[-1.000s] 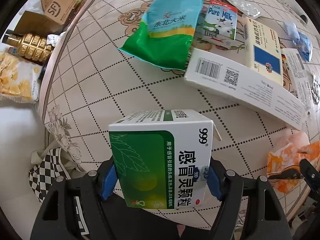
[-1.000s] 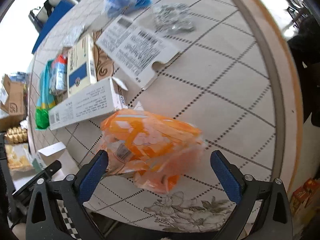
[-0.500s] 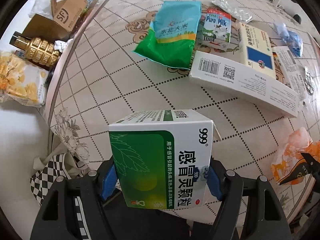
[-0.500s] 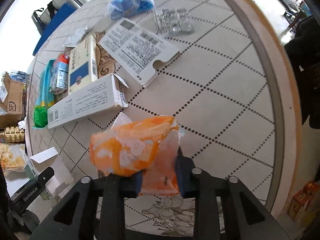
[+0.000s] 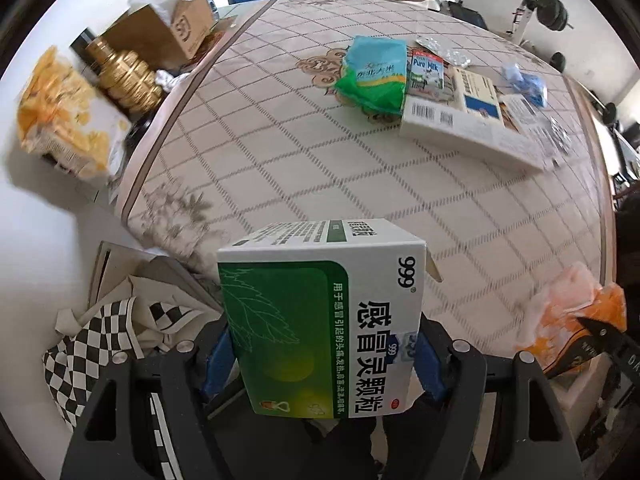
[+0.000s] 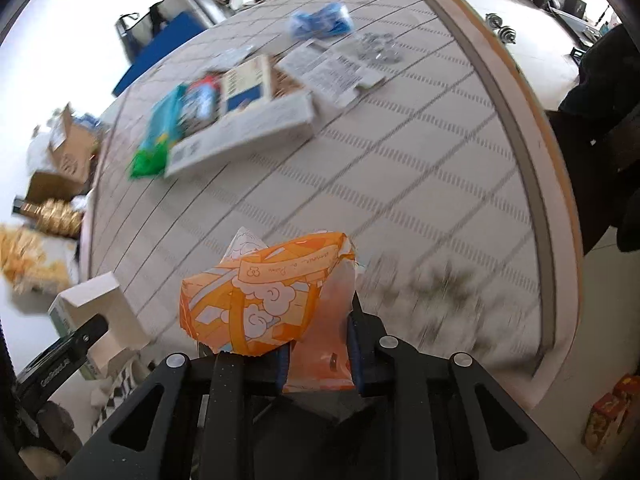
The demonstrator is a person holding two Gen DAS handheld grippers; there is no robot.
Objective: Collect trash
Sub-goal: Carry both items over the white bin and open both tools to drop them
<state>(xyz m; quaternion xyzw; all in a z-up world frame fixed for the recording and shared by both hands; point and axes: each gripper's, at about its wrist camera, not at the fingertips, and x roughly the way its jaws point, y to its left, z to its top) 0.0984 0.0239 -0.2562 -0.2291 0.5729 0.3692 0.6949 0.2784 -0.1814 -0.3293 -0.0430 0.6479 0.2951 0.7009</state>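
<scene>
Trash in both claws, above the table [image 5: 360, 184]
Left gripper [image 5: 322, 354] pinches the medicine box [image 5: 320, 320] — right gripper [image 6: 318, 354] pressed tight on the orange wrapper [image 6: 264, 300].

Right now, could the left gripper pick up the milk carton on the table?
Probably not. The left gripper has its jaws filled by the green medicine box, and the milk carton lies across the table.

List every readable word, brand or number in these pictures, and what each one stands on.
"999": green and white medicine box held in the left gripper, with Chinese brand characters beside it.
"Pure Milk": milk carton on the table.
Barcodes, the small print and the orange wrapper's script: too small or blurred.
</scene>
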